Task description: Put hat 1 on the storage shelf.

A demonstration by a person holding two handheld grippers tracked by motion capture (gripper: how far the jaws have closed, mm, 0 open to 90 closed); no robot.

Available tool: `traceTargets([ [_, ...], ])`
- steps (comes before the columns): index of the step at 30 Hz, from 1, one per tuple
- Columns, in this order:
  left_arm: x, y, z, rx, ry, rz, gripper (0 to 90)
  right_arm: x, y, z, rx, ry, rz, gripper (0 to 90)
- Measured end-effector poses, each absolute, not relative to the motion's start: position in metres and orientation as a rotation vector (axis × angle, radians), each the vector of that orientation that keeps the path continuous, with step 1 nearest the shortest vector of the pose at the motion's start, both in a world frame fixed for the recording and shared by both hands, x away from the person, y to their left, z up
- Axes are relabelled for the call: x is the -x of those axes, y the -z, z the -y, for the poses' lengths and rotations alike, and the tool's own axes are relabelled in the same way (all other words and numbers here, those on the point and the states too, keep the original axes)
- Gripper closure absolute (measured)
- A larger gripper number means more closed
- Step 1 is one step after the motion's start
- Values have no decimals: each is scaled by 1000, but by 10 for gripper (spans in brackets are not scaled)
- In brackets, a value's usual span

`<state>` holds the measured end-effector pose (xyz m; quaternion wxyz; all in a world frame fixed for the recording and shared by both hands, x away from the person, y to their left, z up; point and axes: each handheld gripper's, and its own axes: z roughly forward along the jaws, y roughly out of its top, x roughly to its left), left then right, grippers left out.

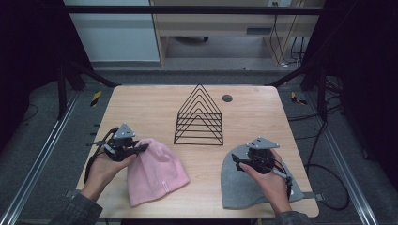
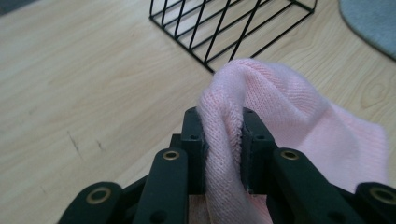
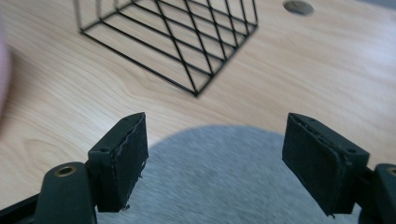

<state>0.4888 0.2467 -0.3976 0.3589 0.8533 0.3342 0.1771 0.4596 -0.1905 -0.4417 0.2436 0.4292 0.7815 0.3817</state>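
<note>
**Pink beanie pinched at the left, grey beanie under a released claw**

While the pink beanie (image 1: pixel 155 171) lies on the near-left part of the desk (image 1: pixel 155 101), a fold of its top edge is bunched up between the pads of the left claw (image 2: pixel 223 140), which is clenched on the knit. In the high view that claw (image 1: pixel 141 149) sits at the hat's upper left corner, with the person's left hand (image 1: pixel 105 168) behind it. The rest of the hat spreads flat toward the near edge, a small label showing by its rim.

Well apart, on the near-right part of the desk, lies the grey beanie (image 1: pixel 234 187). The right claw (image 3: pixel 215 158) hangs above its rounded crown with its jaws released and standing wide, nothing between them; the right hand (image 1: pixel 270 180) covers part of that hat.

Between the two hats and farther back stands a black wire rack (image 1: pixel 199 117) of nested triangles, upright, touching neither. A small dark round disc (image 1: pixel 227 98) is set in the desk beyond it.
</note>
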Motion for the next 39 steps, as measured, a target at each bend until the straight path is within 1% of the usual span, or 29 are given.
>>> traceTargets([
  [3, -488, 378, -241, -2206, -498, -807, 747, -456, 433, 179, -1120, -1063, -2161, 234],
  [4, -488, 378, -241, -2206, -498, -807, 746, -456, 433, 179, -1120, -1063, -2161, 234],
  [7, -487, 354, -237, -2206, -541, -746, 748, -455, 425, 164, -1063, -1066, -2193, 234],
  [8, -487, 354, -237, -2206, -541, -746, 748, -455, 425, 164, -1063, -1066, -2193, 234],
  [14, -489, 323, -232, -2199, -605, -694, 748, -456, 408, 141, -972, -1099, -2237, 235],
  [19, -493, 306, -232, -2195, -640, -671, 748, -460, 401, 127, -915, -1094, -2255, 244],
  [21, -495, 292, -232, -2182, -655, -665, 748, -464, 395, 116, -886, -1105, -2267, 252],
  [22, -495, 292, -232, -2182, -655, -665, 747, -465, 392, 112, -877, -1111, -2270, 256],
  [24, -498, 278, -231, -2160, -664, -653, 746, -467, 386, 104, -851, -1121, -2284, 269],
  [26, -501, 270, -230, -2153, -665, -642, 746, -470, 379, 95, -821, -1123, -2318, 298],
  [33, -510, 251, -228, -2121, -643, -637, 745, -482, 361, 74, -783, -1148, -2357, 307],
  [39, -511, 240, -224, -2117, -655, -620, 744, -490, 356, 67, -792, -1185, -2372, 323],
])
